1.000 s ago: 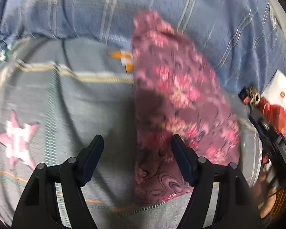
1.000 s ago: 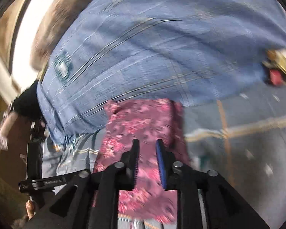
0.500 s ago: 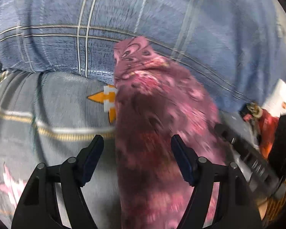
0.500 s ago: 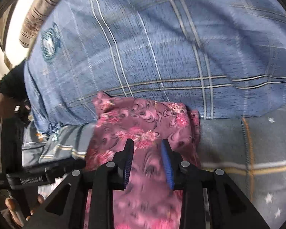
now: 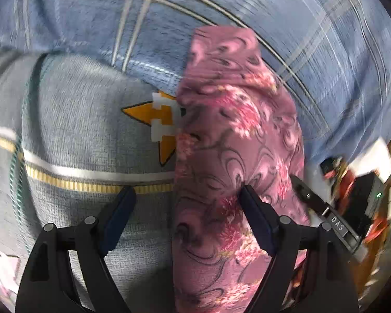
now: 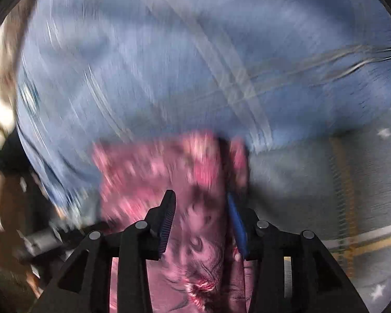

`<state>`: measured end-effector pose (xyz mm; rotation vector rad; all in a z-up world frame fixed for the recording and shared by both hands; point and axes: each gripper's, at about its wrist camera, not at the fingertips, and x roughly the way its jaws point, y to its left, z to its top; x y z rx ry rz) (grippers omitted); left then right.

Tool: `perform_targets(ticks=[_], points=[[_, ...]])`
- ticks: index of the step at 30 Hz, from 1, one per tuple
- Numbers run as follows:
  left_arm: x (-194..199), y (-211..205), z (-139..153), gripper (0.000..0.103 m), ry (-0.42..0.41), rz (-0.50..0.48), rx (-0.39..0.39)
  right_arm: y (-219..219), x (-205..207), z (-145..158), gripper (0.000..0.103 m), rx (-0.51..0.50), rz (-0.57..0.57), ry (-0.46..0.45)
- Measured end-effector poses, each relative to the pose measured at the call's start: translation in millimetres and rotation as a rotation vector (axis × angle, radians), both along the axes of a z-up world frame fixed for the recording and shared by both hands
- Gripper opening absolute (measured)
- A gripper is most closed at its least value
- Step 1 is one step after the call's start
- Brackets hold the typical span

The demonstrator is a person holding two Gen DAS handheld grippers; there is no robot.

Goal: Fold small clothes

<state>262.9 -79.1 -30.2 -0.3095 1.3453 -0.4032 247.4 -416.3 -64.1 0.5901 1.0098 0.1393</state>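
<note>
A narrow, folded strip of pink floral-printed thin cloth [image 5: 237, 156] is laid on a grey woven bedcover with star patches [image 5: 86, 120], its far end resting against a blue plaid pillow [image 5: 312, 52]. The cloth is judged light, limp and a little slippery, so it is best taken by pinching all layers together at an edge or corner near one end, not at the middle, where the fold would sag open. The left gripper [image 5: 186, 208] is held wide apart above the strip's left edge, nothing being pinched; its jaws have just been opening. The right gripper [image 6: 200, 221] is seen part open over the strip, the cloth lying beneath its jaws ungripped; they too have just been opening. Compared with a second earlier, both grippers are seen lower and nearer the pillow.
</note>
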Motion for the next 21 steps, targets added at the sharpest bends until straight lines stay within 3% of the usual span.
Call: perform_targets(ticks=[1, 3, 7, 8, 12, 13, 15, 16, 17, 18, 19, 21], points=[[-3, -1, 5, 0.082, -0.008, -0.024, -0.004, 8, 2, -5, 0.042, -0.052, 0.029, 0.032], [-7, 4, 14, 0.082, -0.006, -0.039, -0.066, 5, -5, 6, 0.046, -0.059, 0.000, -0.022], [-16, 25, 19, 0.082, 0.040, -0.017, -0.221, -31, -26, 3, 0.068, 0.119, -0.070, -0.013], [-24, 23, 23, 0.082, 0.056, -0.014, -0.234, -34, -30, -1, 0.069, 0.135, -0.053, 0.000], [-34, -2, 7, 0.084, 0.094, -0.054, -0.200, -25, -41, -14, 0.069, 0.230, 0.087, -0.024], [-38, -14, 1, 0.084, 0.117, -0.074, -0.202, -15, -41, -14, 0.072, 0.222, 0.119, -0.037], [-43, -17, 7, 0.084, 0.080, -0.057, -0.191, 4, -40, -9, 0.080, 0.179, 0.150, -0.066], [-45, -18, 10, 0.081, 0.071, -0.050, -0.185, 11, -39, -8, 0.078, 0.159, 0.156, -0.074], [-46, -18, 13, 0.076, 0.057, -0.040, -0.168, 16, -39, -6, 0.066, 0.113, 0.167, -0.077], [-47, -22, 16, 0.058, 0.035, -0.035, -0.144, 19, -39, -3, 0.052, 0.064, 0.184, -0.086], [-50, -25, 18, 0.041, 0.002, -0.043, -0.100, 23, -40, 0, 0.031, 0.021, 0.203, -0.097], [-51, -21, 24, 0.029, -0.027, -0.056, -0.083, 16, -45, 6, 0.030, 0.011, 0.199, -0.113]])
